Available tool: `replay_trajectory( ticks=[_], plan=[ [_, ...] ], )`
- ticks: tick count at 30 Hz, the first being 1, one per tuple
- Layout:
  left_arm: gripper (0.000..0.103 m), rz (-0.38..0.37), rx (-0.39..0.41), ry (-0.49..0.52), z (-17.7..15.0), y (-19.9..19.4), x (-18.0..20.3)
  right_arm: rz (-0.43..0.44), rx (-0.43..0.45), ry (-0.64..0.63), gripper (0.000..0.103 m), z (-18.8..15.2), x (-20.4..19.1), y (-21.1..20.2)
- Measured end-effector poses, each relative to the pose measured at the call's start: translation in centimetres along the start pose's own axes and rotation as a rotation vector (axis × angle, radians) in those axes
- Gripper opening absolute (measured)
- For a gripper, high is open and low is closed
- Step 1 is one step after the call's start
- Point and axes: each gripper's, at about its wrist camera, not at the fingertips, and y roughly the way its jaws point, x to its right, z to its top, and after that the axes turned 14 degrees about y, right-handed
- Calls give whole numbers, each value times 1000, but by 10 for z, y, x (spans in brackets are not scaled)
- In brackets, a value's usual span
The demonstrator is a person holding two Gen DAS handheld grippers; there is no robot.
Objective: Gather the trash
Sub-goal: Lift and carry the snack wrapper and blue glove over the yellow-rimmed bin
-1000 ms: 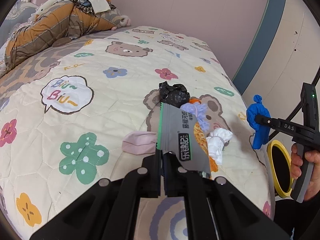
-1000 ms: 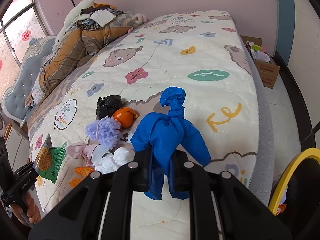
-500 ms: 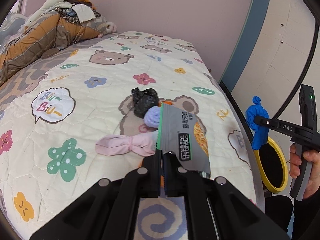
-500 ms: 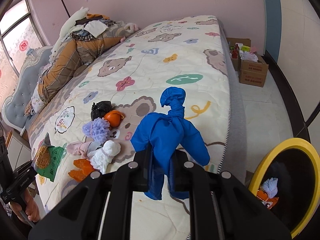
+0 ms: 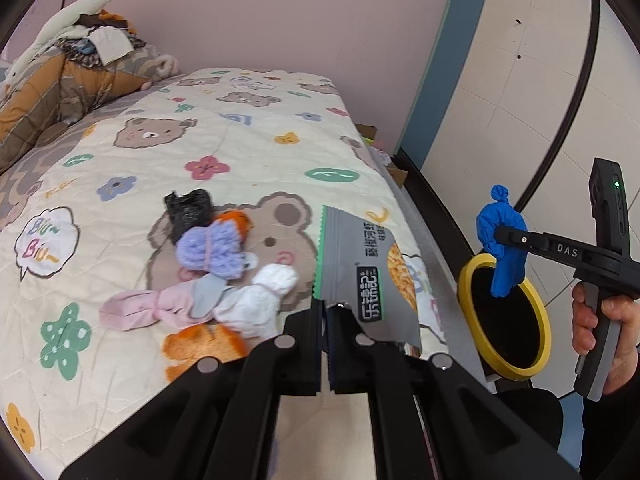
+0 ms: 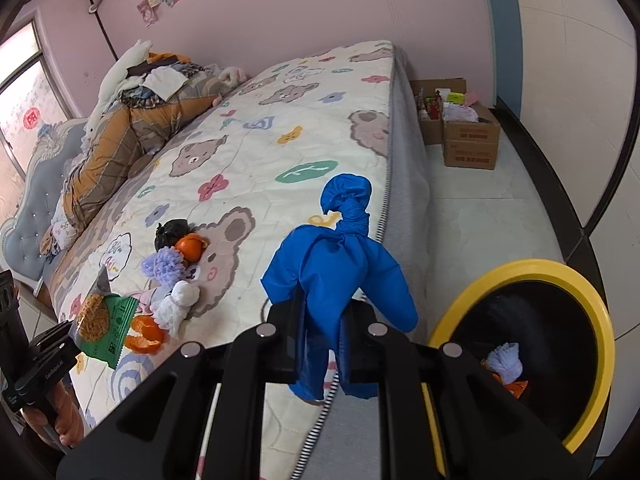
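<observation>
Trash sits in a small heap on the bed [image 5: 240,144] in front of you: a black bag [image 5: 188,210], an orange [image 6: 191,247], a purple pompom [image 5: 210,249], a pink bow [image 5: 148,312], a white wad [image 5: 262,302] and orange peel [image 5: 204,346], all touching or just beside one another on the bear print. Your left gripper [image 5: 325,344] is closed tight on the near edge of a snack packet [image 5: 366,276], which stands upright above the near right part of the quilt, clear of the heap. From the right wrist view that same packet [image 6: 105,318] shows its green back, held at the near left edge of the bed. Your right gripper [image 6: 323,338] is pinched shut on a knotted blue bag [image 6: 338,268], its tied top pointing up and its loose ends hanging below the fingers. In the left wrist view the blue bag [image 5: 502,242] hangs just over the far rim of the yellow bin [image 5: 472,308], which stands on the floor right of the bed. Inside the bin [image 6: 600,320] lie another purple pompom [image 6: 505,366] and a bit of orange. Cardboard boxes [image 6: 470,140] stand on the floor at the far end of the bed.
</observation>
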Motion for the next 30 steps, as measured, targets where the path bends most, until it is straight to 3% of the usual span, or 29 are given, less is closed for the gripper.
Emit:
replay_trajectory(
  ticks=[30],
  plan=[
    [2, -220, -42, 179, 53, 74, 167, -111, 86, 189, 13, 11, 152, -71]
  ],
)
